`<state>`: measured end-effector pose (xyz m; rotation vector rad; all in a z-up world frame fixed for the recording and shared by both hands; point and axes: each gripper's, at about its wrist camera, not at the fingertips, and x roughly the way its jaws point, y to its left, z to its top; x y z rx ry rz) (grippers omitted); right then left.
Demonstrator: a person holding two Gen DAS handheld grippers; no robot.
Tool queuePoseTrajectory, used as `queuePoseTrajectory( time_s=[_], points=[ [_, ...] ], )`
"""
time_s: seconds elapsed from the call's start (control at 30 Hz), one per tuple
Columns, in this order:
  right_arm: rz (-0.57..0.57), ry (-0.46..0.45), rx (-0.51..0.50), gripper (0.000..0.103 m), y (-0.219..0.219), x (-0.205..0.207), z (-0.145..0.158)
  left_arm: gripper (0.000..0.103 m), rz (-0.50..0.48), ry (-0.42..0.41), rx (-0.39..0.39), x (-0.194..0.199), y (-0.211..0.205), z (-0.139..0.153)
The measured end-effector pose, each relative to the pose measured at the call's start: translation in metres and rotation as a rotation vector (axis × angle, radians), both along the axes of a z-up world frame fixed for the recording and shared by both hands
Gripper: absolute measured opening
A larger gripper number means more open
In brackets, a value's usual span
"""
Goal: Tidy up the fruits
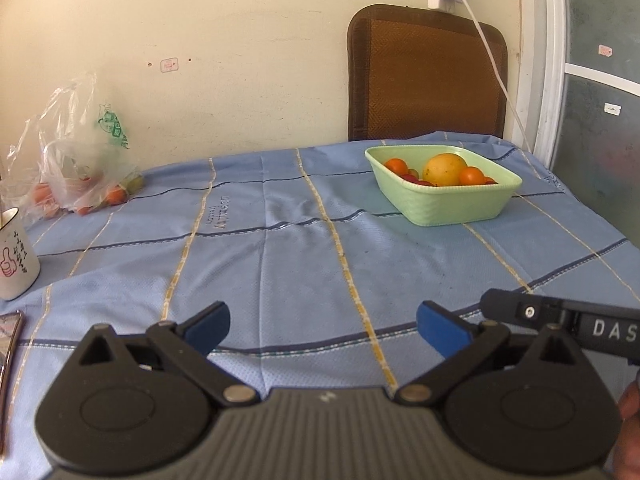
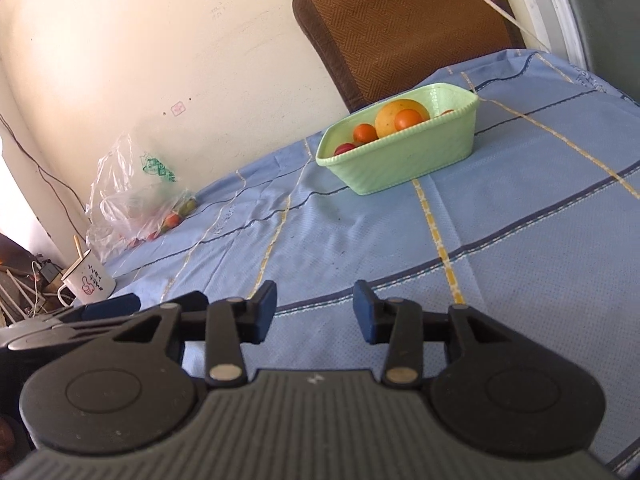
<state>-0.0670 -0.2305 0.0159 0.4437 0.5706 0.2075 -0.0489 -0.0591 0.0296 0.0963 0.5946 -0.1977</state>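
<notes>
A light green basket [image 1: 452, 204] stands on the blue tablecloth at the far right; it also shows in the right wrist view [image 2: 404, 156]. It holds a large yellow-orange fruit [image 1: 445, 169], small orange fruits [image 1: 471, 176] and small red ones [image 1: 412, 178]. A clear plastic bag [image 1: 80, 172] with more small fruits lies at the far left against the wall, and shows in the right wrist view [image 2: 140, 208]. My left gripper [image 1: 322, 330] is open and empty above the near cloth. My right gripper [image 2: 315, 312] is open and empty, well short of the basket.
A white mug [image 1: 14, 256] stands at the left edge, with a phone [image 1: 10, 344] near it. A brown chair back [image 1: 426, 76] stands behind the table. A white cable [image 1: 490, 52] hangs from the wall. The right gripper's body [image 1: 560, 316] lies beside my left gripper.
</notes>
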Motion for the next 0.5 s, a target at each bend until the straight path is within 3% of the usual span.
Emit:
queuePoseTrajectory(
  time_s=[0.33, 0.5],
  points=[
    [-0.067, 0.016, 0.018, 0.046, -0.012, 0.002, -0.004, 0.103, 0.044, 0.013, 0.007, 0.004, 0.005, -0.002],
    [-0.099, -0.002, -0.008, 0.056, -0.012, 0.001, -0.002, 0.103, 0.081, 0.024, 0.036, 0.007, 0.005, -0.006]
  ],
)
